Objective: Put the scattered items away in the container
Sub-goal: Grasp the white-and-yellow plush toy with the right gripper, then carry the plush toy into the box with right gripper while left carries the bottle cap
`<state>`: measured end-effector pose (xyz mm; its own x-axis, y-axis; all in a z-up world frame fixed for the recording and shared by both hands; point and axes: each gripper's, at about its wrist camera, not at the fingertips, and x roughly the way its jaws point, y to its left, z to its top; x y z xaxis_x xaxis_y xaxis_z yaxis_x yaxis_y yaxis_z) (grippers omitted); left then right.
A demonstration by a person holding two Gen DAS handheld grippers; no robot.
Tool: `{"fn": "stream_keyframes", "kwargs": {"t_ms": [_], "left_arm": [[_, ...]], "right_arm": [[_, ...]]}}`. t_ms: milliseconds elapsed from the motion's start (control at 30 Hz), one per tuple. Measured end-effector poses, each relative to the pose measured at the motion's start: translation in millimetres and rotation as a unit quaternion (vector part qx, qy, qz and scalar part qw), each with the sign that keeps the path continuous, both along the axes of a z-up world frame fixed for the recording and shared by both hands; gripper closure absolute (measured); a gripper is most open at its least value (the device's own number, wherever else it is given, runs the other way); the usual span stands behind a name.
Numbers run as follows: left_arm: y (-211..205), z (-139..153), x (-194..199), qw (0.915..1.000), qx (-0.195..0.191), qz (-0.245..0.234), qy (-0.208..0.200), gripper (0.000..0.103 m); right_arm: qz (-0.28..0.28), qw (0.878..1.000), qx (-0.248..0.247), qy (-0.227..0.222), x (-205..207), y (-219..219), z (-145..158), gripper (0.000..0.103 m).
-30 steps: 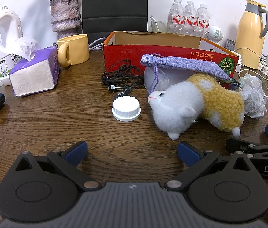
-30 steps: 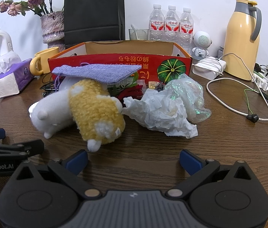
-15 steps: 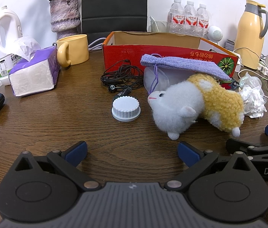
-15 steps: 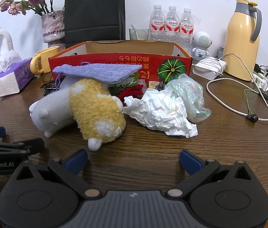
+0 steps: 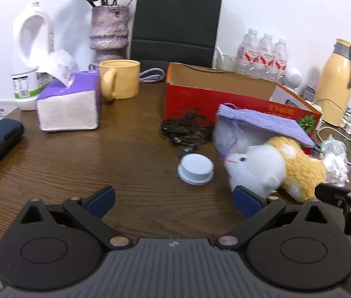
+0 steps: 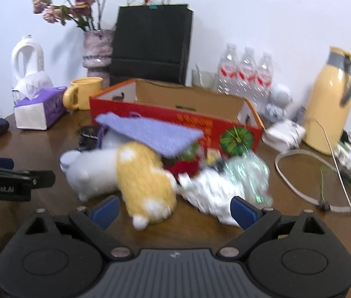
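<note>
Wooden tabletop (image 5: 101, 159) carries all clutter: plush toy (image 6: 130, 173), purple cloth (image 6: 150, 134), crumpled paper (image 6: 210, 193), white cap (image 5: 195, 168), black cable (image 5: 185, 129) lie outside the red box (image 6: 175, 119). Nothing appears stowed. Left hand-held gripper (image 5: 173, 198) empty, jaws apart; right hand-held gripper (image 6: 175, 207) empty, jaws just narrowing slightly.

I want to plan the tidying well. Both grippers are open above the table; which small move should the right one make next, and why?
Probably ease the right gripper forward and down around the white and yellow plush toy. It lies on the brown wooden table directly ahead of the open fingers, outside the empty red cardboard box. The jaws have just been closing slightly, with nothing gripped.
</note>
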<state>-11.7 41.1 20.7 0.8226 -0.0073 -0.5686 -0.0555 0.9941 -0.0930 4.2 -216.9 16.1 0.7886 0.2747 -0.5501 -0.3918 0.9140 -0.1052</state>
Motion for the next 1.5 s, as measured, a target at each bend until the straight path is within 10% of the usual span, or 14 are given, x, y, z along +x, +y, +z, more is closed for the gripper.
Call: {"fn": "stream_keyframes", "kwargs": {"t_ms": [367, 533, 733, 1100, 1500], "left_arm": [[14.1, -5.0, 4.9, 0.9987, 0.045, -0.022, -0.008, 0.0], [6.7, -0.8, 16.2, 0.9967, 0.051, -0.06, -0.019, 0.0], [3.7, -2.6, 40.7, 0.9982, 0.03, -0.052, 0.004, 0.003], [-18.0, -9.9, 65.1, 0.996, 0.042, -0.078, 0.016, 0.065], [-20.9, 30.7, -9.5, 0.9946, 0.042, -0.069, -0.065, 0.066]], "right_arm": [[0.07, 0.995, -0.069, -0.003, 24.3, 51.7, -7.2, 0.038], [0.068, 0.996, -0.026, 0.052, 34.8, 42.8, -16.9, 0.056], [0.052, 0.998, 0.023, 0.023, 7.2, 9.8, 11.1, 0.058], [-0.028, 0.998, 0.053, 0.009, -17.7, -63.8, 25.6, 0.057], [-0.001, 0.998, 0.064, -0.019, -38.9, -58.1, 29.6, 0.057]]}}
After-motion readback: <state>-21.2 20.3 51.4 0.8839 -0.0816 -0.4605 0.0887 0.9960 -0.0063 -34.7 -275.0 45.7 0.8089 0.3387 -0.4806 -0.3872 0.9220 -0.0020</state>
